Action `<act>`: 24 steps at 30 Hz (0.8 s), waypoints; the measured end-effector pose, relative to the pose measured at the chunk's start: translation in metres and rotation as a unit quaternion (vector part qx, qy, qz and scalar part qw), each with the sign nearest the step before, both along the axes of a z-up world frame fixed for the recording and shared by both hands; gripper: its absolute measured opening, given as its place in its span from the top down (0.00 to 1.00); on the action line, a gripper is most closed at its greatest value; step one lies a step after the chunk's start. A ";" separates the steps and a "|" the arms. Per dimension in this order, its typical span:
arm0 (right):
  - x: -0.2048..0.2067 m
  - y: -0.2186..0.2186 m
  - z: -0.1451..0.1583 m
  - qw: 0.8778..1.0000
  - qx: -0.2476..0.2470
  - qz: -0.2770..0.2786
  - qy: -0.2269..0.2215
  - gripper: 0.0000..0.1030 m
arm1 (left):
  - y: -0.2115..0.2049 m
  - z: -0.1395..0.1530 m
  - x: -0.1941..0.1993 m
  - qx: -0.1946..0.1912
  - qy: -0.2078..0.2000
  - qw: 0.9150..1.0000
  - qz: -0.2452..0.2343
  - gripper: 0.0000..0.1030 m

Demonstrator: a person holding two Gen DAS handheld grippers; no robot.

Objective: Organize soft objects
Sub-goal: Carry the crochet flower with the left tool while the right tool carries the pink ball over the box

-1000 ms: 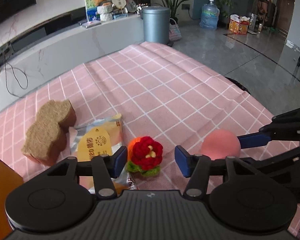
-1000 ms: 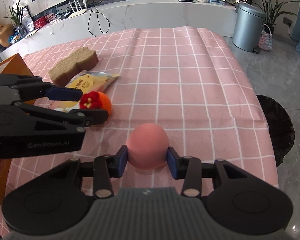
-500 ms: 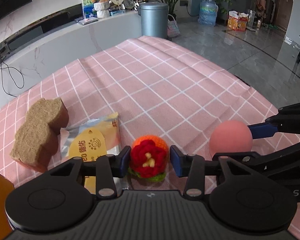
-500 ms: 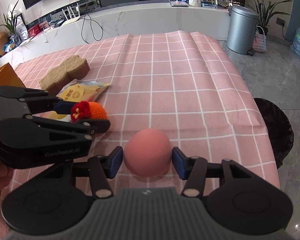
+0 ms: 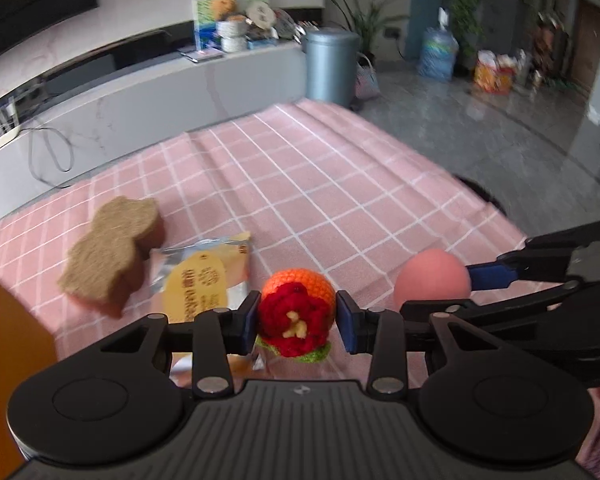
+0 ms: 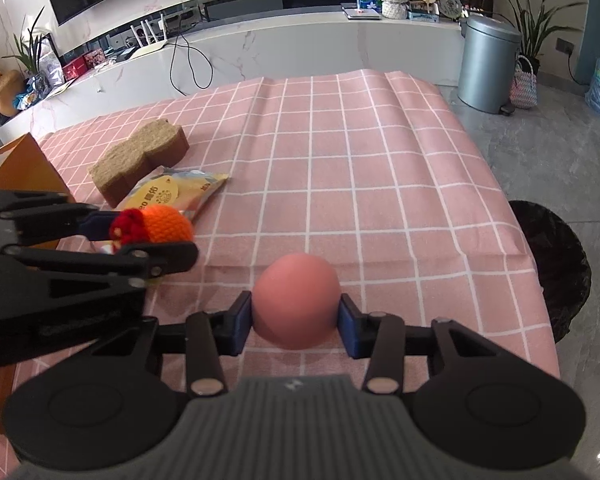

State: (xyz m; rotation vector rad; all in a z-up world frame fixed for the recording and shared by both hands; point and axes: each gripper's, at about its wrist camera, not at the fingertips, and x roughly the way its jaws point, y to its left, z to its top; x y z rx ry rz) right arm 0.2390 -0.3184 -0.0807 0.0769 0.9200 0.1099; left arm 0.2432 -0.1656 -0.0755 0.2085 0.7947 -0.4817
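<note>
Jaws closing on both: left gripper [image 5: 297,322] pads clamp the orange crocheted ball with red flower [image 5: 296,312]; right gripper [image 6: 296,320] pads press the smooth pink foam ball [image 6: 296,300], above pink checked tablecloth [image 6: 380,184].

The right tool [image 6: 296,322] sits at six o'clock, its jaws closing with the pink ball [image 6: 297,300] between them, blue pads touching both its sides. At nine o'clock the left tool [image 6: 140,228] grips a crocheted orange and red flower [image 6: 156,227]. Toward ten o'clock a yellow snack packet [image 6: 176,196] lies on the pink checked cloth [image 6: 360,168] of the worktop, touching a brown sponge [image 6: 140,156]. An orange box [image 6: 20,168] stands at the left edge.
</note>
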 end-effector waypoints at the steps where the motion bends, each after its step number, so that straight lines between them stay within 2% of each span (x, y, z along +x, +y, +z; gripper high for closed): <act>1: -0.003 0.002 0.004 1.000 -0.003 0.004 -0.006 0.58 | 0.004 0.005 -0.006 -0.006 -0.002 1.000 0.006 0.57; 4: -0.014 0.008 0.018 0.999 -0.003 0.011 -0.033 0.58 | 0.017 0.026 -0.025 -0.026 -0.009 0.999 0.025 0.57; 7: -0.029 0.016 0.034 0.998 0.018 0.014 -0.058 0.58 | 0.030 0.048 -0.046 -0.041 -0.021 0.998 0.032 0.57; 12: -0.060 0.054 0.064 0.993 0.015 0.060 -0.096 0.58 | 0.058 0.080 -0.074 -0.053 -0.040 0.997 0.045 0.57; 14: -0.074 0.070 0.074 0.991 0.028 0.080 -0.106 0.58 | 0.073 0.090 -0.082 -0.060 -0.044 0.996 0.055 0.57; 18: -0.096 0.107 0.091 0.985 0.039 0.118 -0.118 0.58 | 0.105 0.102 -0.094 -0.065 -0.043 0.994 0.075 0.57; 24: -0.114 0.166 0.115 0.973 0.021 0.191 -0.132 0.58 | 0.151 0.107 -0.104 -0.063 -0.034 0.992 0.105 0.57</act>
